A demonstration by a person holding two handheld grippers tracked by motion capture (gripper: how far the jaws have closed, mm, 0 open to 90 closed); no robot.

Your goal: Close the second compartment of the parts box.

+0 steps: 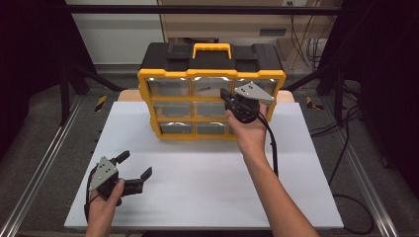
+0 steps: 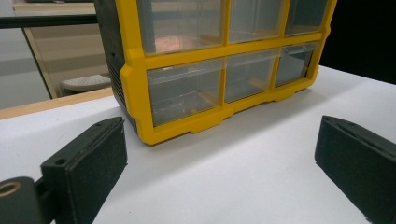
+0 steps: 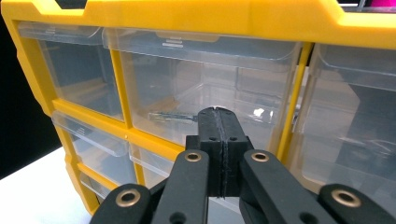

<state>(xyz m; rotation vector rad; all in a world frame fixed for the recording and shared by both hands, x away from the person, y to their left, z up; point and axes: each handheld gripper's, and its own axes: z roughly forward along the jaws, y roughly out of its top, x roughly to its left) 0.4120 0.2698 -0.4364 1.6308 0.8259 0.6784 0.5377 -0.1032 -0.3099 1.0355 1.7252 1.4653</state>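
Observation:
A yellow and black drawer cabinet [image 1: 211, 96] with clear drawers and a yellow carry handle stands at the back of the white table top [image 1: 197, 168]. My right gripper [image 1: 223, 94] is raised in front of its top row, jaws shut and pressed flat together with nothing between them. In the right gripper view the right gripper's tip [image 3: 218, 112] sits just before the top middle drawer [image 3: 201, 88], which holds a small dark object. My left gripper [image 1: 134, 165] rests low at the front left of the table, jaws wide open and empty. Its fingers [image 2: 88, 163] frame the cabinet [image 2: 219, 70].
Metal rails [image 1: 44, 163] run along both sides of the table. Black frame bars and cables [image 1: 341, 148] lie to the right. A wooden cabinet stands behind the table.

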